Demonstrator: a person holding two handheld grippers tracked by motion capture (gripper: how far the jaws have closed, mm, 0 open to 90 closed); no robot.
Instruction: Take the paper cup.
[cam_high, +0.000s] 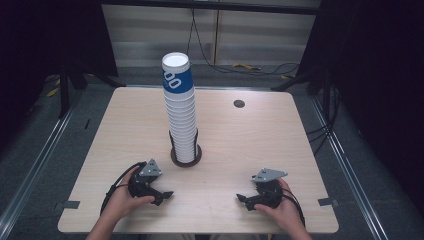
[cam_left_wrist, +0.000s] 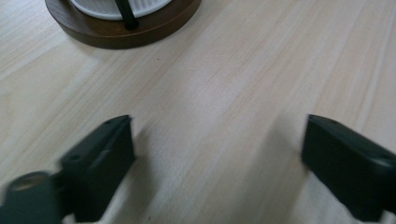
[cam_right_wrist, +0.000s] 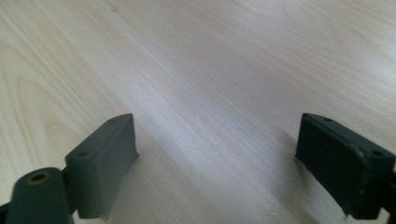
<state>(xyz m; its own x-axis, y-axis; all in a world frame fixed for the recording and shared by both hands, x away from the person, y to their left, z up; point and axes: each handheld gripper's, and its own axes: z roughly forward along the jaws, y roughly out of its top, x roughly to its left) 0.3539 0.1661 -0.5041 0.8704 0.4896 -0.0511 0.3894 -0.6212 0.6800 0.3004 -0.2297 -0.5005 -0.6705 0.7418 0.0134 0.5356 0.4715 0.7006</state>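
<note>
The stack of paper cups (cam_high: 181, 115) stands upright a little left of the table's centre, seated in a round dark wooden base (cam_high: 186, 159) with thin black uprights rising along its lower sides. I note the cups are white and ribbed; the topmost carries a blue band with white lettering, and its white mouth is open to the camera. In the left gripper view the base (cam_left_wrist: 116, 32) shows at the top edge, with one black upright and the white bottom of the stack inside its rim.

My left gripper (cam_high: 162, 194) lies low over the near left part of the table, in front of the base and apart from it, its tips pointing toward the middle. Its jaws stand wide apart and hold nothing; in its own view I see bare wood between them (cam_left_wrist: 217, 154).

My right gripper (cam_high: 242, 200) sits at the near right, well apart from the stack, its tips pointing left toward the other gripper. Its jaws are likewise spread wide with nothing between them but tabletop (cam_right_wrist: 215, 154). Each tool is gripped by a hand coming in from the near edge, with a black cable looping behind it and a grey plate on top.

The table (cam_high: 260, 140) is light wood with rounded corners. A small dark round disc (cam_high: 239, 103) lies toward its far right, clear of everything else.
</note>
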